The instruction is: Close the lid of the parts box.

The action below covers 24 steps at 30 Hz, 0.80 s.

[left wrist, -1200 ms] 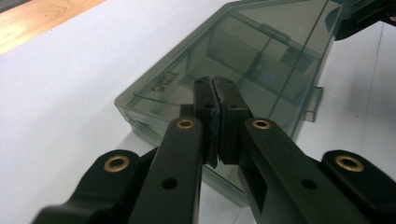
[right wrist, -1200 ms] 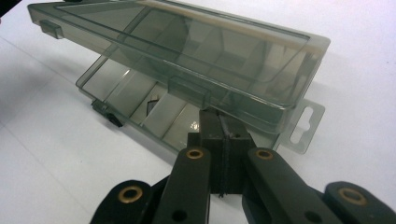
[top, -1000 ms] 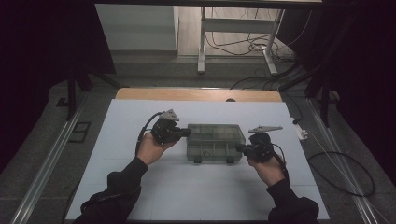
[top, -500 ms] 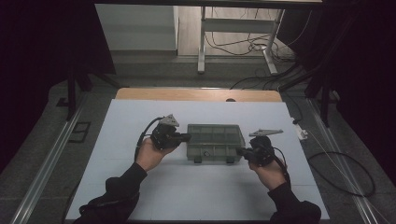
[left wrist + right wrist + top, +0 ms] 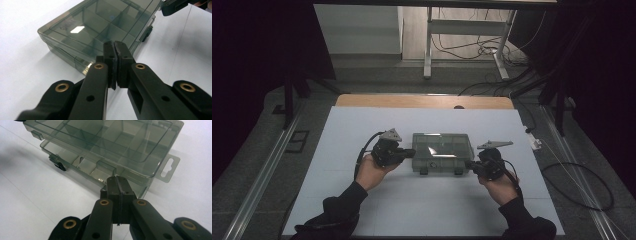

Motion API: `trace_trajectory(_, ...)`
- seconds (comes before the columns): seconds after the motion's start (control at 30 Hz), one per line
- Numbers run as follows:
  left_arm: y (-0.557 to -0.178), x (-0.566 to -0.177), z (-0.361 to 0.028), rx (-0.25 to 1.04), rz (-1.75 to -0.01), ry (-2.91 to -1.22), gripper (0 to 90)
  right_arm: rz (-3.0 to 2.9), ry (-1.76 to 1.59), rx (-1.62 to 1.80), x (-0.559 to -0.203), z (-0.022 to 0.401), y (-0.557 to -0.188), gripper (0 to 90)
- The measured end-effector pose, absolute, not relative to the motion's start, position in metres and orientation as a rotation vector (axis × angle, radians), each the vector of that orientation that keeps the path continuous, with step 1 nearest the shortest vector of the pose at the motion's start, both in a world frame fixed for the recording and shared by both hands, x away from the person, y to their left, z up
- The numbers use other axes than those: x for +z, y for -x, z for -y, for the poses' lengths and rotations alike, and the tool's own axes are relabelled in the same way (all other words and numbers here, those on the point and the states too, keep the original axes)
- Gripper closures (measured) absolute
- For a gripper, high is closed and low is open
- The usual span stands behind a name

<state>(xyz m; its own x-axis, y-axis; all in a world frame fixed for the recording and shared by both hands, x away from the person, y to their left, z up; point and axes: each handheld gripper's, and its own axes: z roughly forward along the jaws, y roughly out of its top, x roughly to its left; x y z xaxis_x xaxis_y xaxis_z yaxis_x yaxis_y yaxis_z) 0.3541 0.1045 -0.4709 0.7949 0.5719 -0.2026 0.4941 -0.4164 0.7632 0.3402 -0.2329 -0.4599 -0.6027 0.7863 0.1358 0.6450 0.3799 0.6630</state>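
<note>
Flanking unlabelled organiser box point(image 5: 442, 152): closed tongs point(image 5: 410, 152)

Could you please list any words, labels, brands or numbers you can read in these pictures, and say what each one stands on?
No text can be read anywhere.
The smoky clear compartment box bears a faint raised mark on its lid near the corner, too blurred to read.
The left tongs and right tongs carry no lettering.

organizer box point(image 5: 442, 152) on table point(image 5: 362, 125) | left gripper point(image 5: 411, 153) at its left | right gripper point(image 5: 468, 164) at its right
</note>
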Motion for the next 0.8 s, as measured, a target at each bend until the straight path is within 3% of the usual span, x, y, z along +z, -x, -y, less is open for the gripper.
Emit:
trace_trajectory(0.5, -0.354, -0.484, -0.1, 0.074, -0.805, -2.109, 87.3, -2.452, -1.23, 1.034, -0.456, 0.232, -0.333, 89.6)
trace_trajectory(0.8, -0.354, -0.49, -0.097, 0.07, -0.81, -2.136, 87.4, -2.399, -1.227, 1.019, -0.459, 0.236, -0.346, 89.6)
